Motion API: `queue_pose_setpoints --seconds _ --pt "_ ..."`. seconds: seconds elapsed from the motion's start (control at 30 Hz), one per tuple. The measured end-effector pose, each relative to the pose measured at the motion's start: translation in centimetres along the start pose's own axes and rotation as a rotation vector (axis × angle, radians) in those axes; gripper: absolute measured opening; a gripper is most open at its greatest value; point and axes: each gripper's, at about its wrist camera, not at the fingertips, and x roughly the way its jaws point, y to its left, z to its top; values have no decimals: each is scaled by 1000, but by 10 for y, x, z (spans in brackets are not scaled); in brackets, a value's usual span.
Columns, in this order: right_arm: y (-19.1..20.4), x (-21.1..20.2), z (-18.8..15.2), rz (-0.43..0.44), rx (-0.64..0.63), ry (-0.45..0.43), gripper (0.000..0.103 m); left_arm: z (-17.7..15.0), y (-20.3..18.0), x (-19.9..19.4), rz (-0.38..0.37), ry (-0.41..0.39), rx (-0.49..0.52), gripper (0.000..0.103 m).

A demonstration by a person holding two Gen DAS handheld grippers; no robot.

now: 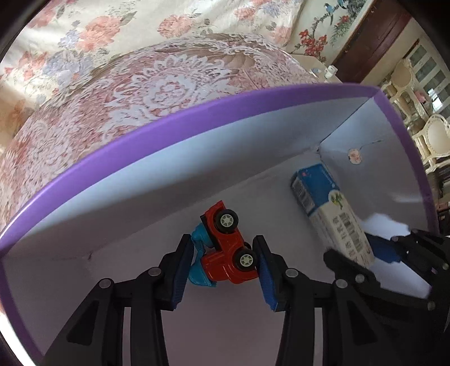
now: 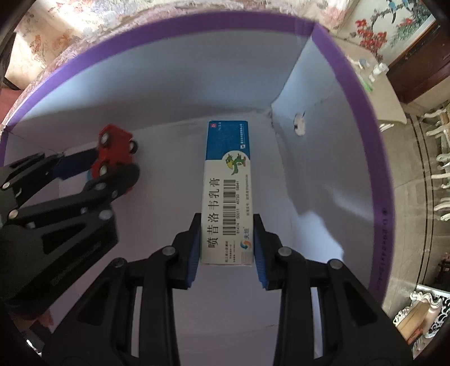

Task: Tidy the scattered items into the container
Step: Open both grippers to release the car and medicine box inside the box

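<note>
Both grippers are inside the purple-rimmed box [image 1: 197, 112] with white walls. My left gripper [image 1: 225, 253] is shut on a red and blue toy truck [image 1: 227, 247], held on its side just above the box floor. My right gripper [image 2: 226, 233] is shut on a long blue and white ointment carton [image 2: 226, 180], which points toward the far corner of the box [image 2: 351, 93]. In the left wrist view the carton [image 1: 329, 208] and right gripper [image 1: 374, 253] sit at the right. In the right wrist view the truck [image 2: 115, 152] and left gripper [image 2: 112, 171] sit at the left.
The box stands on a lace-covered round table [image 1: 140, 84]. A floral cloth [image 1: 112, 25] lies behind it. A small hole [image 2: 298, 124] marks the box's right wall. White chairs [image 1: 430, 135] and a side table with small bottles [image 2: 377, 70] stand beyond.
</note>
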Motion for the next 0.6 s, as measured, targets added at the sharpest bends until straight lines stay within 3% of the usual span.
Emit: queue_pose_setpoints --seconds 0.27,0.6 --pt "-6 4 -1 -27 -38 17 36 7 -9 6 -1 -12 34 45" --pt "-15 0 -12 -54 -17 -3 39 7 -5 0 -24 -10 18 76"
